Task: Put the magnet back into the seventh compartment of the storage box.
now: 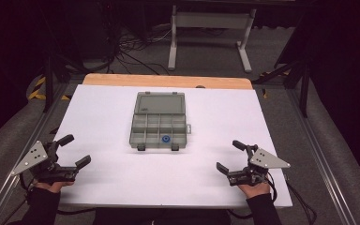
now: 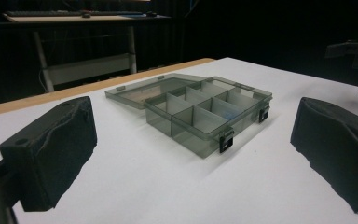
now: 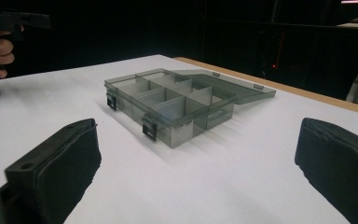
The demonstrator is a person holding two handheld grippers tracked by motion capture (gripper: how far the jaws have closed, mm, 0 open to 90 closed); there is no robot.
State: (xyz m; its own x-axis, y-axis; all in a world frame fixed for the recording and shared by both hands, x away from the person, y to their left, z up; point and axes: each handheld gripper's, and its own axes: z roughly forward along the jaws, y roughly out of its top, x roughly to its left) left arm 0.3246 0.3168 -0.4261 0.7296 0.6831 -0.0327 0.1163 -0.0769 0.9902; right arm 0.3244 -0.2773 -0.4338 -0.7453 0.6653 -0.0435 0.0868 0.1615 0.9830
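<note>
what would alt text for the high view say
An open grey organizer box sits mid-table on a white sheet, a small blue ring in one front compartment. The left gripper and right gripper rest open at the near corners.

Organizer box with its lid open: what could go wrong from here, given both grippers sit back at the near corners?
1. The organizer box looks light and stands free on the white table; a one-sided push could slide it.
2. The open lid lies flat behind; a careless reach could strain its hinge.
3. The small blue ring could jump out of its compartment if the box is jolted.
</note>
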